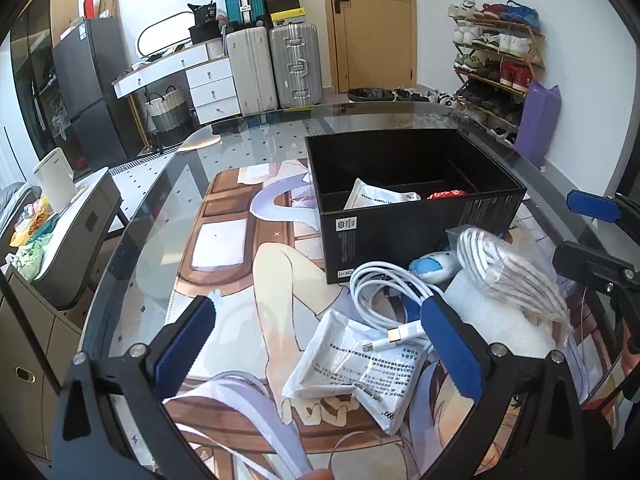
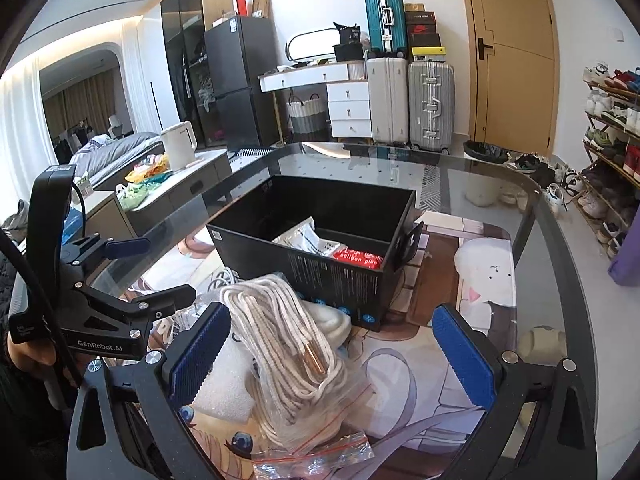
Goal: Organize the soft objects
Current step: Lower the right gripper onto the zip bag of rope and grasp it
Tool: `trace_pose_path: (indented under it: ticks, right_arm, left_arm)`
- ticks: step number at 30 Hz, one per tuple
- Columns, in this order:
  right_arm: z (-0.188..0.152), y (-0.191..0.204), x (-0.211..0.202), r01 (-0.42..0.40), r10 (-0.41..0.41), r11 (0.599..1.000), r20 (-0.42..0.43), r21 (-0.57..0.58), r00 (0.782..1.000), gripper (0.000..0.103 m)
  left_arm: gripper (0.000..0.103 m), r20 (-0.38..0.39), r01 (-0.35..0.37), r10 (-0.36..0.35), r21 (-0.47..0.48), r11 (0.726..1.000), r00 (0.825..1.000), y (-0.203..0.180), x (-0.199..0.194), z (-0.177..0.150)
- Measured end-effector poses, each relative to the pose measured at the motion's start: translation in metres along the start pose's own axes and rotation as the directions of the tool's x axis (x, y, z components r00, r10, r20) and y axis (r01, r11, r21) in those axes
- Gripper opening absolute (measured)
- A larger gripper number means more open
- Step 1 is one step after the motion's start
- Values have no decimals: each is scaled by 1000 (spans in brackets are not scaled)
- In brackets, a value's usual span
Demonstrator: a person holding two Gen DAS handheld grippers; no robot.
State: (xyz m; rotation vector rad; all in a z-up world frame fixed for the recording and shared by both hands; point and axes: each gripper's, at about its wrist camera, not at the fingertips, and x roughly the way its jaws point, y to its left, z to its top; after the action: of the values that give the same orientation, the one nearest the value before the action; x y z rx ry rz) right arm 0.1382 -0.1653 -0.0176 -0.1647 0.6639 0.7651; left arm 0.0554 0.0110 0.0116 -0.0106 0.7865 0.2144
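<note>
Right now both grippers hover with jaws spread wide and nothing between them. The left gripper [image 1: 316,344] hangs above the white packet [image 1: 356,372] and the coiled white cable [image 1: 384,292], which lie on the printed mat near the table's [image 1: 152,184] near edge, just in front of the black box [image 1: 400,236]. The right gripper [image 2: 332,352] is poised over the bag of cream cord [image 2: 296,364], which rests against a white foam piece [image 2: 224,384] close to the box's front wall. A small blue plush [image 1: 432,266] sits touching that same wall, between the cable and the cord.

Inside the box a white packet and a red packet [image 2: 358,258] already lie in the front part, so the sorting seems under way, with several soft things left outside.

The cord bag looks like the nearest pick for the right side. To do it well, I would lower the jaws across the thick middle of the bundle, not the loose plastic end with the red zip strip, which would likely slip or stretch. Close firmly, lift straight up until the trailing plastic clears the box rim, then carry over and let go low inside. The left jaws should stay clear of the cable plug [image 1: 396,336] if they take the packet, pinching its puffed edge.
</note>
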Motion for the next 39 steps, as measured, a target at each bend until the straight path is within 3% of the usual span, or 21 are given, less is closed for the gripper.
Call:
trace_pose_path:
  ticks: [14,28,39]
  right_arm:
    - [-10,5,24,-18,17,1000,-78,-19,997,102]
    - [-17,-3,43,-39,43,999,-133,29,990,102]
    - [-21,-10,62,-140,170,972,-158,187,973,102]
  left_arm:
    - [103,-49,-33,35,25,999,998,0,9,-2]
    - [103,-63,13,-11,26,1000,998,-2,12,-3]
    - [103,-75,39,-36,42,998,997,-7,14,-6]
